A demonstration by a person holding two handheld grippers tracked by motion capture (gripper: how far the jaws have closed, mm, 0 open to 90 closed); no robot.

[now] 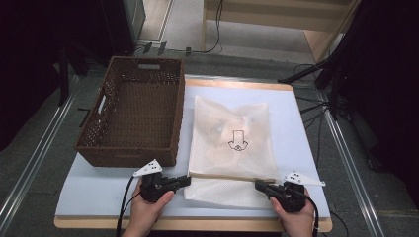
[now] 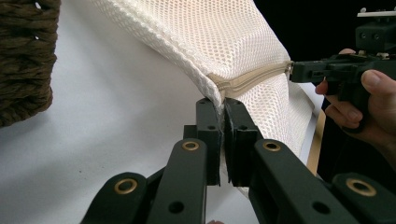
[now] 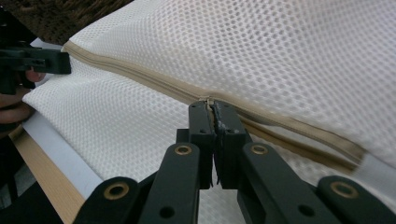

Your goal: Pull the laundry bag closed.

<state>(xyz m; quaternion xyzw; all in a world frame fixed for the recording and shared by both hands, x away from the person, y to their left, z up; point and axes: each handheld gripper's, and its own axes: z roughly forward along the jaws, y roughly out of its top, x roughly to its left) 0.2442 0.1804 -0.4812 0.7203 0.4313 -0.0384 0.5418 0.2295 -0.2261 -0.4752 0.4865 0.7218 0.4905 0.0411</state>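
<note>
We are zipping the mesh bag [image 1: 230, 148]: left gripper [image 2: 219, 103] clamping its corner, right gripper [image 3: 212, 105] clamping the zipper pull [image 3: 208, 100]; basket [image 1: 133, 111] still empty.

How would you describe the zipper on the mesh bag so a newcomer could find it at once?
On the white table, right of the brown wicker basket, lies a white mesh bag. Near its front edge a beige zipper runs straight across, the only tan line on the white mesh, between the left tongs and right tongs.
</note>
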